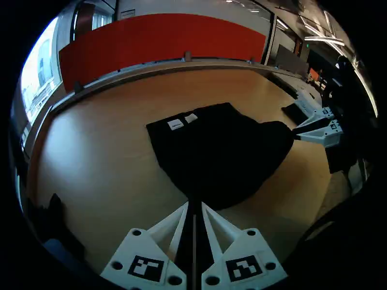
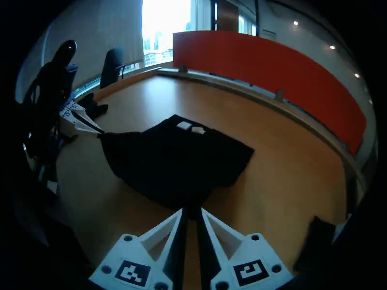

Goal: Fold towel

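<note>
Black towel spreads ahead over worktop, tagged edge farthest; left gripper and right gripper each clamped on one near corner, well apart.

No words, numbers or brand names can be read anywhere. The left tongs bear black-and-white square code marks, one at the base of each finger, and these are patterns, not letters. The right tongs bear the same kind at their own finger bases. Ahead of both tongs, at the far edge of the black towel, lie two small white tags. Any print on them is too small to tell.
</note>
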Available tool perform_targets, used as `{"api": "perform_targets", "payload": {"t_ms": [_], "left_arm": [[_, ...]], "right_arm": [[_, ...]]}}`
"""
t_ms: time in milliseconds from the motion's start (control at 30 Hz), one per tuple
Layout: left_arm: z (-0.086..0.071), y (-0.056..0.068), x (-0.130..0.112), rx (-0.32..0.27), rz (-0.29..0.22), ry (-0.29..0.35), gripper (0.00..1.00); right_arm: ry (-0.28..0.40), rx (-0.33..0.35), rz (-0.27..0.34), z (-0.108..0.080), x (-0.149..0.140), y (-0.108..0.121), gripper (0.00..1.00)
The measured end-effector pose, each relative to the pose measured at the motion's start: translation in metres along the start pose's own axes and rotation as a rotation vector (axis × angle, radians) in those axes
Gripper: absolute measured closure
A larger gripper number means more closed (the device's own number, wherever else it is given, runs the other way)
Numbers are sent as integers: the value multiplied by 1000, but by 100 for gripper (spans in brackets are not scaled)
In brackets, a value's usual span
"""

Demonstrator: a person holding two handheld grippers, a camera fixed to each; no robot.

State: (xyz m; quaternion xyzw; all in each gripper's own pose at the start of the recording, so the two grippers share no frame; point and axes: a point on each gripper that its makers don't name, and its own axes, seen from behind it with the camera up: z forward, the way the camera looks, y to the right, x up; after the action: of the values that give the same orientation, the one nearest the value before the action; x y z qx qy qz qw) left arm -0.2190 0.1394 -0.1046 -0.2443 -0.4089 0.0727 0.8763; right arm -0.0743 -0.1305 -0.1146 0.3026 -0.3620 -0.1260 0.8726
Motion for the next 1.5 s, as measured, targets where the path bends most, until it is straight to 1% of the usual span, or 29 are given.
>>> {"api": "perform_targets", "payload": {"t_ms": [167,367,567,700,900,1000,1167,1500], "left_arm": [[-14,4,9,-6,-14,13,97],[-30,4,15,-4,-24,18,97],[-46,8,21,-14,-53,29,97],[-56,11,25,-23,-66,38,97],[-66,11,29,-29,-68,48,97],[-69,11,30,-32,-71,49,97],[-72,12,31,-38,-80,52,97],[-66,9,31,-36,-88,50,97]], "right_arm": [[15,-6,-2,-11,8,1,88],[25,-4,-1,-26,14,1,88],[27,-2,-9,-42,19,0,88],[27,2,-14,-52,22,-3,88],[29,9,-9,-66,24,-11,88],[26,12,-3,-69,23,-13,88],[23,12,-2,-69,20,-15,88],[16,12,-13,-62,22,-12,88]]}}
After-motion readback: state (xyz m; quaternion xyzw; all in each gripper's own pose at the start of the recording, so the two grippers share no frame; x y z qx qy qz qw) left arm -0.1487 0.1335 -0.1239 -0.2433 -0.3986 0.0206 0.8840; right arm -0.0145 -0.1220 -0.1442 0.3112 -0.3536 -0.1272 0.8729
